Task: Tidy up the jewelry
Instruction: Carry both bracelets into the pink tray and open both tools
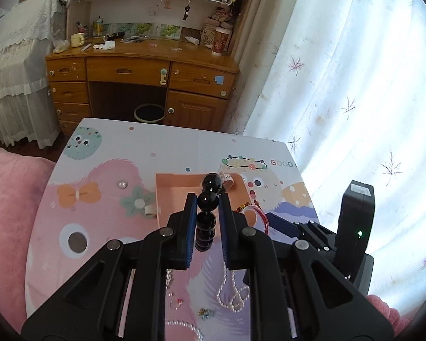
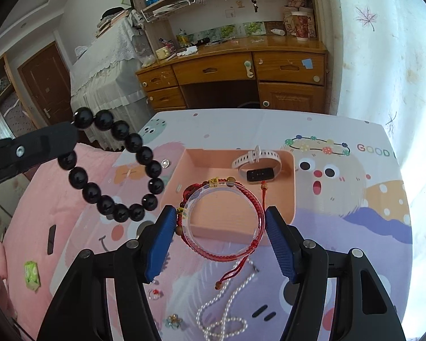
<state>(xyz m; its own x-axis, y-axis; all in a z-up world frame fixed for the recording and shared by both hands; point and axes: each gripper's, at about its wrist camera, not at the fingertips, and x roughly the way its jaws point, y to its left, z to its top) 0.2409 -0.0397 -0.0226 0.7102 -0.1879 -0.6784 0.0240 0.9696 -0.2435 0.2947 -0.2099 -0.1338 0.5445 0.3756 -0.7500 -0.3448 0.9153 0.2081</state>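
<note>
My left gripper is shut on a black bead bracelet and holds it in the air left of a peach tray; the bracelet also hangs in the right wrist view. My right gripper is shut on a red and clear bangle set above the tray's near edge. A white smartwatch lies in the tray. A pearl necklace, a small ring and a flower charm lie on the table below.
The cartoon-print table stands by a pink bed. A silver stud lies left of the tray. A wooden desk stands behind, a curtain at the right.
</note>
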